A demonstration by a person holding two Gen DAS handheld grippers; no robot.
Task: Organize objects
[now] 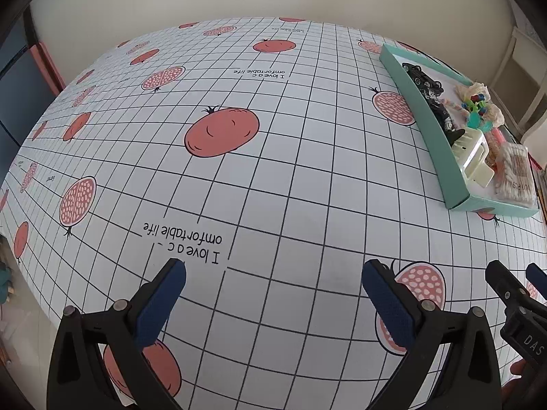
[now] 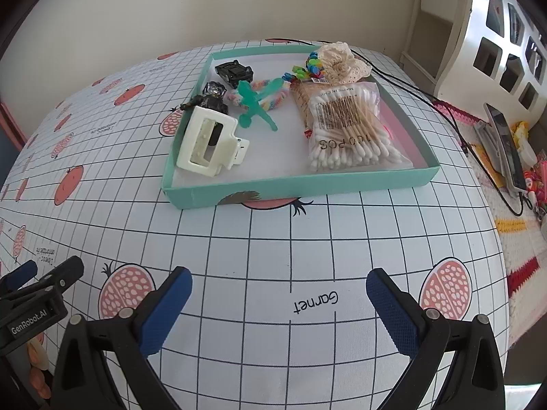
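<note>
A shallow teal tray [image 2: 294, 189] [image 1: 424, 119] sits on the gridded tablecloth. Inside it lie a cream hair claw [image 2: 208, 143] [image 1: 473, 159], a bag of cotton swabs [image 2: 345, 126] [image 1: 516, 174], a green toy figure [image 2: 254, 104], a black toy car [image 2: 236, 70], a dark small figure [image 2: 213, 97], a pastel hair tie [image 2: 273, 97], colourful clips [image 2: 309, 66] and a lace scrunchie [image 2: 343, 59]. My right gripper [image 2: 278, 282] hovers open in front of the tray, nothing between its fingers. My left gripper [image 1: 273, 273] is open over bare cloth, left of the tray.
The tablecloth [image 1: 239, 177] carries pomegranate prints and text. A black cable [image 2: 427, 99] runs off the right table edge toward a cluttered side surface with a phone-like device [image 2: 506, 147]. A white shelf unit [image 2: 506, 34] stands at the far right. A wall lies behind.
</note>
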